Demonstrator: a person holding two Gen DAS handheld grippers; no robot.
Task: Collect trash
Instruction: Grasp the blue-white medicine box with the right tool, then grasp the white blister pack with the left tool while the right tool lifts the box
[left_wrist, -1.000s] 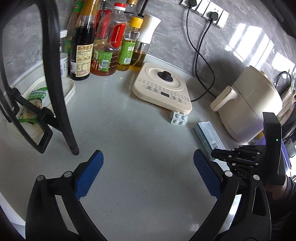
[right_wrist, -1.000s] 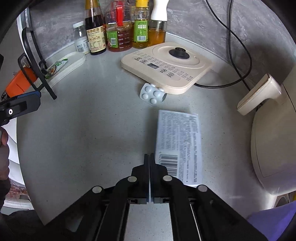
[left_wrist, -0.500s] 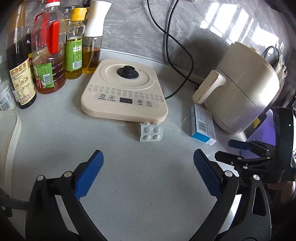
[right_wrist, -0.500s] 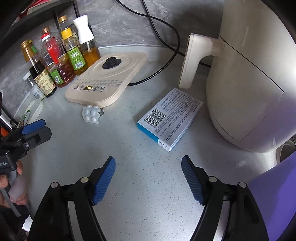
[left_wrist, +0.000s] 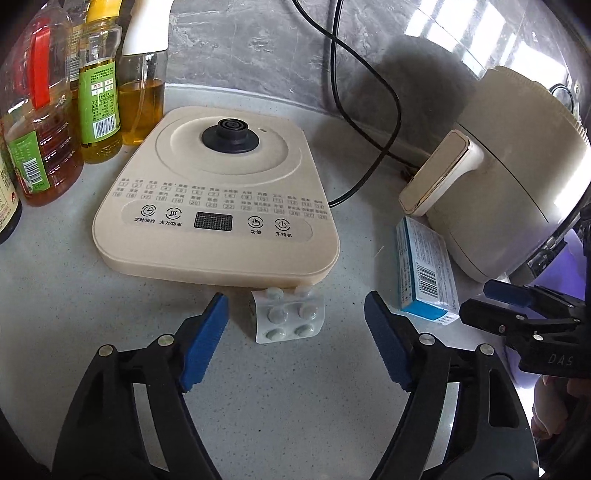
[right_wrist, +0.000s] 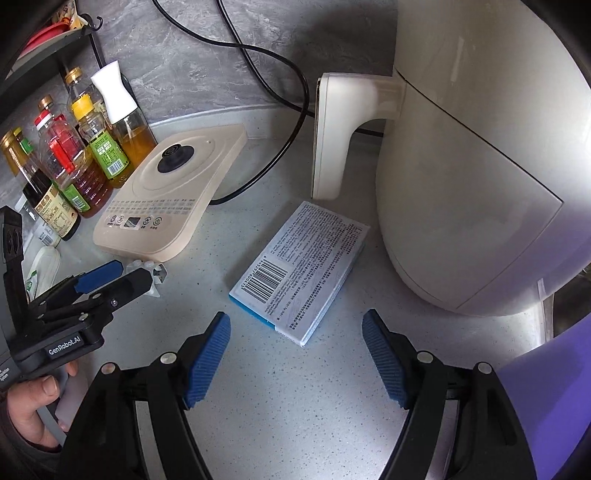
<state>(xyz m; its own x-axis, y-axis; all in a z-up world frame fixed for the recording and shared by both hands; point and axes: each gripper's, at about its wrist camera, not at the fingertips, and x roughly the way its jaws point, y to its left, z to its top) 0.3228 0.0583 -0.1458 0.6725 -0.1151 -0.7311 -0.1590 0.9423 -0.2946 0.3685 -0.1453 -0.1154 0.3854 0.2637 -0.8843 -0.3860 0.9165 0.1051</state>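
Note:
A white pill blister pack (left_wrist: 289, 314) lies on the grey counter against the front edge of the beige kettle base (left_wrist: 218, 206). My left gripper (left_wrist: 295, 343) is open, its blue pads on either side of the pack, just short of it. A blue and white medicine box (right_wrist: 301, 269) lies flat beside the air fryer; it also shows in the left wrist view (left_wrist: 424, 273). My right gripper (right_wrist: 295, 354) is open and empty, just short of the box. The left gripper shows in the right wrist view (right_wrist: 110, 280).
A beige air fryer (right_wrist: 461, 177) stands right of the box, its handle (right_wrist: 332, 140) sticking out. Oil and sauce bottles (left_wrist: 99, 85) line the back left wall. A black cord (left_wrist: 369, 92) runs along the grey backsplash. Something purple (right_wrist: 546, 406) shows at lower right.
Both grippers moved forward: the left closed in on the blister pack, the right on the medicine box. The right gripper, shut a second ago, has opened.

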